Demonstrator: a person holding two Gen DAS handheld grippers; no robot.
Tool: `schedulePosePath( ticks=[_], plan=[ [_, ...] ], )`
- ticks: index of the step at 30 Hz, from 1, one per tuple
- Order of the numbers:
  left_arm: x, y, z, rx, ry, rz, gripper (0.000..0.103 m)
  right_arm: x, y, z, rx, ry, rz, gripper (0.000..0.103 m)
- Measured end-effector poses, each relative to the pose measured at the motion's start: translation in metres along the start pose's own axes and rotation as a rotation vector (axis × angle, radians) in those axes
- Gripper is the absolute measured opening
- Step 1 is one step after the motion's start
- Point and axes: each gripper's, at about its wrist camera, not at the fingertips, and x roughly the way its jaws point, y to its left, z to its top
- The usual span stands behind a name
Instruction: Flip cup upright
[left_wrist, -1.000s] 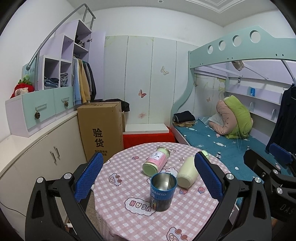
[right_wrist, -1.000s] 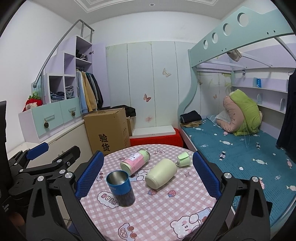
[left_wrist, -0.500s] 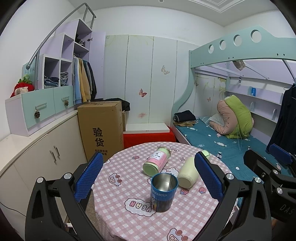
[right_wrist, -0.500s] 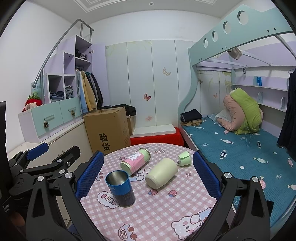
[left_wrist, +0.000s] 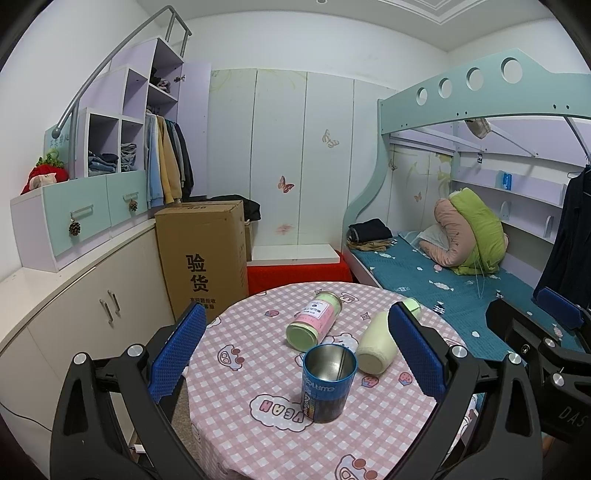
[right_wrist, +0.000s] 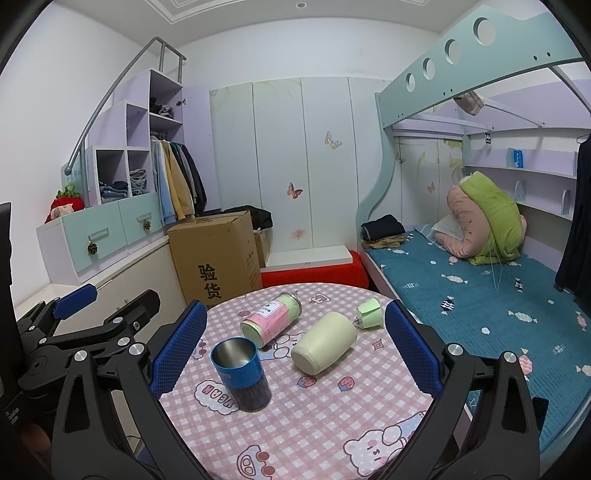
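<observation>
Blue steel-lined cup (left_wrist: 328, 384), pink-and-green bottle (left_wrist: 314, 320), cream bottle (left_wrist: 376, 347), pale green cap (right_wrist: 368, 313), pink checked tablecloth (right_wrist: 317, 417) with cartoon prints, brown cardboard box (left_wrist: 201, 258), teal candy-print bedspread (right_wrist: 480, 295), blue gripper pads (left_wrist: 177, 347)

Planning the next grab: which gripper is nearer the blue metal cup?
Left, as far as I can judge. The blue metal cup stands upright, centred ahead of the open left gripper. For the open right gripper, it sits off toward the left finger.
</observation>
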Motion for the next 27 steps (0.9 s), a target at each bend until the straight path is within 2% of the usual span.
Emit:
schedulePosePath(
  ticks=[27],
  plan=[
    [0.0056,-0.0006,-0.0022,0.009,-0.007,0.013,0.095,0.0077,0.0034,-0.0066,0.007,0.013,0.002,0.097]
  ],
)
